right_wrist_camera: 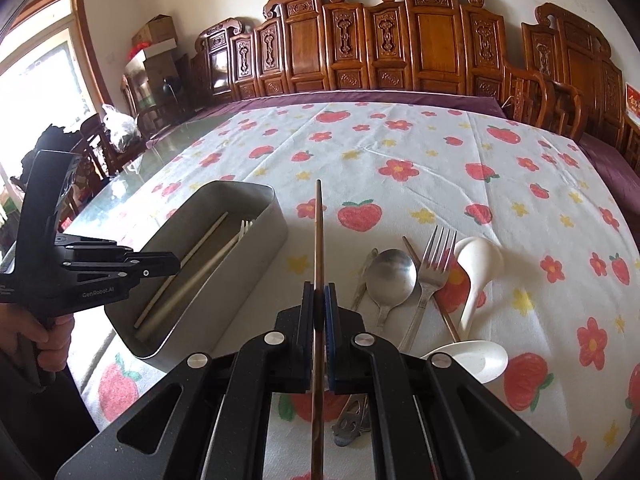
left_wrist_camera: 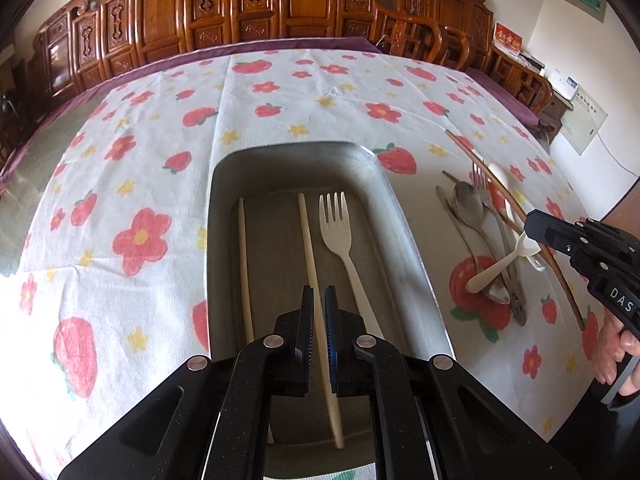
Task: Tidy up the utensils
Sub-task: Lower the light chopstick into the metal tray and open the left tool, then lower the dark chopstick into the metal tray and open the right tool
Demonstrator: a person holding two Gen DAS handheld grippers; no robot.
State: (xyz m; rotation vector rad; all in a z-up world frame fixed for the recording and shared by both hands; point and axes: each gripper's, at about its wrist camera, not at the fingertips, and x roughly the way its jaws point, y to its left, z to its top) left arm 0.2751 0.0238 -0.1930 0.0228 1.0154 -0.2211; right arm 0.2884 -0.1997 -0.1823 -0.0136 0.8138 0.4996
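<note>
Chopstick [left_wrist_camera: 316,300], cream, runs lengthwise between the left claw [left_wrist_camera: 319,300]'s nearly closed pads, inside the tin [left_wrist_camera: 224,184]. Right view: right claw [right_wrist_camera: 319,300] clamps a brown chopstick [right_wrist_camera: 319,232] pointing forward; the tin lies to its left.

This is a home dining room. A large table [right_wrist_camera: 400,148] wears a white cloth [left_wrist_camera: 160,152] printed with strawberries and flowers over a purple one. Carved wooden chairs [right_wrist_camera: 432,40] line the far wall. Cardboard boxes [right_wrist_camera: 158,38] sit stacked in a corner beside a bright window [right_wrist_camera: 40,64].
</note>
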